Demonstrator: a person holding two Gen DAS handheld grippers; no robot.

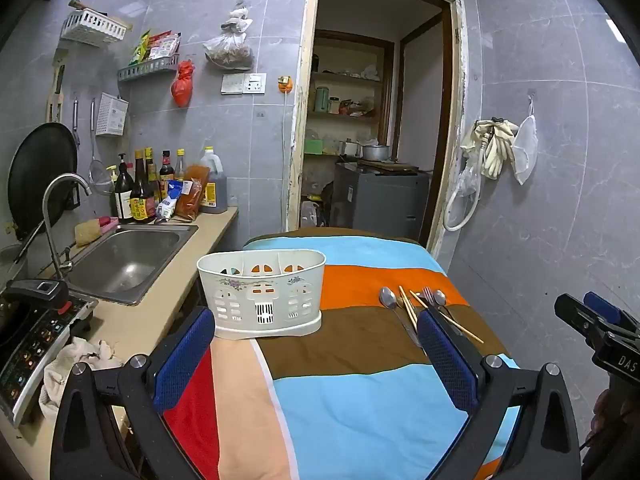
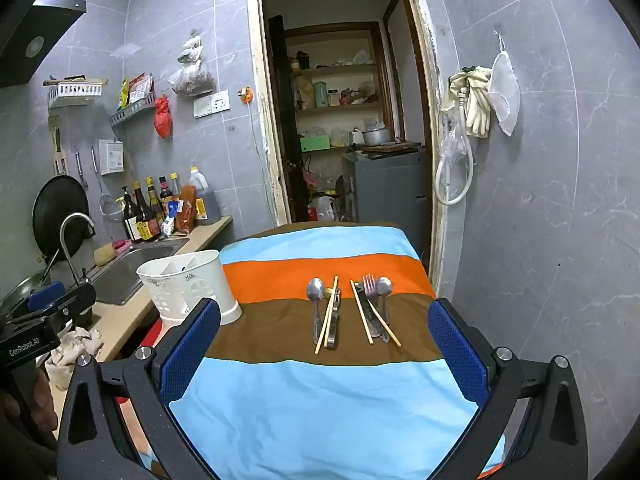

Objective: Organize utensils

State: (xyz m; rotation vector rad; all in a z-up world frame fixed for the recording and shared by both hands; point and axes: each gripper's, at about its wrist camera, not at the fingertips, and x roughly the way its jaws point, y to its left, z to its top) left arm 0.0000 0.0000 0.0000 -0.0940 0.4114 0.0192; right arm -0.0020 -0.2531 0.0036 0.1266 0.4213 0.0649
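A white plastic utensil caddy (image 1: pixel 260 294) with compartments stands on the striped cloth, also in the right wrist view (image 2: pixel 188 286). Utensils lie in a row on the brown stripe: a spoon (image 2: pixel 315 304), chopsticks (image 2: pixel 328 314), a fork (image 2: pixel 371 296), another spoon (image 2: pixel 384 292) and more chopsticks (image 2: pixel 362 306); they also show in the left wrist view (image 1: pixel 420 308). My left gripper (image 1: pixel 316 336) is open and empty, just short of the caddy. My right gripper (image 2: pixel 324 328) is open and empty, just short of the utensils.
The striped cloth (image 2: pixel 320 408) covers the table. A counter to the left holds a steel sink (image 1: pixel 124 260), faucet, sauce bottles (image 1: pixel 136 196), a rag (image 1: pixel 76 364) and a cooker (image 1: pixel 28 344). A doorway (image 2: pixel 344 120) lies behind.
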